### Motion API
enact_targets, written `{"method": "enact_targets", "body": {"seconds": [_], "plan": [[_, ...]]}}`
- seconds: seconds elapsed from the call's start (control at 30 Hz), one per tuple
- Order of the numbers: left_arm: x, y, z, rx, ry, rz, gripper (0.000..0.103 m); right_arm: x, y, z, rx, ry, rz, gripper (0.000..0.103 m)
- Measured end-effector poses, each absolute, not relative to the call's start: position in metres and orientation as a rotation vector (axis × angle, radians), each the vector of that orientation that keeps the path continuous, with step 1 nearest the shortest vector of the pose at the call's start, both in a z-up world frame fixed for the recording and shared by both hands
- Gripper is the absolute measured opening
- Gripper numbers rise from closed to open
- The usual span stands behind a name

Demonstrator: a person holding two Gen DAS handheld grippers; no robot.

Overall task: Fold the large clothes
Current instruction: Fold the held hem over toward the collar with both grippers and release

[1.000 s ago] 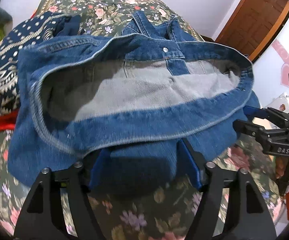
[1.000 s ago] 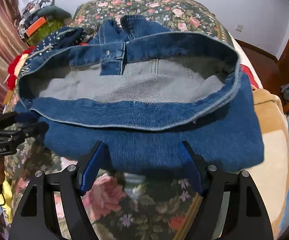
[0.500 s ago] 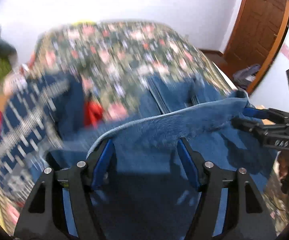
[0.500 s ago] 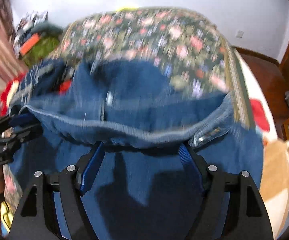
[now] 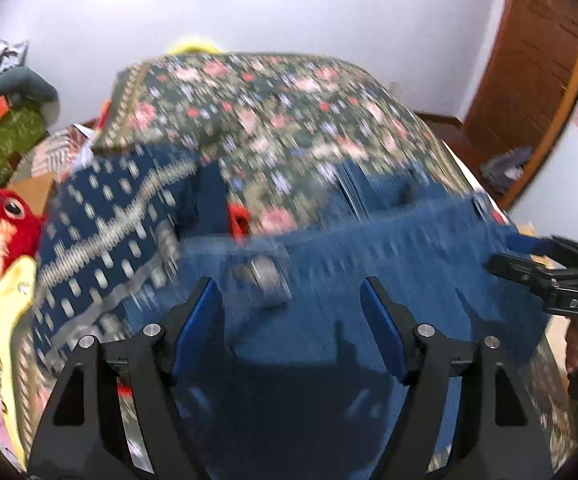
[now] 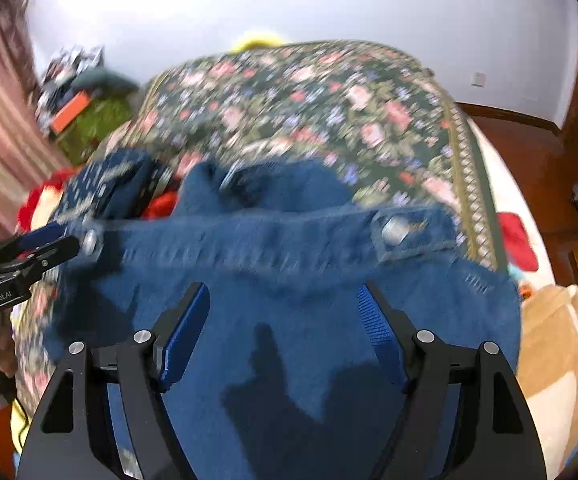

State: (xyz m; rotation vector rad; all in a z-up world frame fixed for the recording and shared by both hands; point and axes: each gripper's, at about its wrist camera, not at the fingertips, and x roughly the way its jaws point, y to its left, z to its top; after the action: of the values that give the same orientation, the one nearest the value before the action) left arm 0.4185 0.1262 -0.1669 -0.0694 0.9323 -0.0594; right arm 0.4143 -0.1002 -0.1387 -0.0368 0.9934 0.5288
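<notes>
Now a blue denim garment lies folded on the bed with the flowered cover.
The left gripper jaws stand apart and have just been opening, with denim between them but not pressed; the right gripper jaws also stand apart over the denim. 2 labels can be read: "DAS" on the right one, roughly "GenRobot.AI" on the left.
</notes>
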Motion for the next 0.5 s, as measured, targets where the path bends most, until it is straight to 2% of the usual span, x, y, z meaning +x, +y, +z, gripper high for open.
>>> {"method": "enact_targets", "body": {"seconds": [0.3, 0.37, 0.4, 0.5], "plan": [[0.364, 0.105, -0.235, -0.114, 1.097, -0.078, 0.076, 0.379, -0.092, -0.185, -0.174, 1.132, 0.544, 0.074], [0.349, 0.11, -0.236, -0.125, 1.059, -0.034, 0.089, 0.372, -0.103, -0.184, -0.165, 1.112, 0.539, 0.077], [0.341, 0.114, -0.236, -0.141, 1.047, -0.01, 0.091, 0.369, -0.111, -0.181, -0.149, 1.105, 0.531, 0.08], [0.321, 0.129, -0.237, -0.189, 1.032, 0.027, 0.095, 0.366, -0.134, -0.177, -0.13, 1.098, 0.456, 0.081]]}}
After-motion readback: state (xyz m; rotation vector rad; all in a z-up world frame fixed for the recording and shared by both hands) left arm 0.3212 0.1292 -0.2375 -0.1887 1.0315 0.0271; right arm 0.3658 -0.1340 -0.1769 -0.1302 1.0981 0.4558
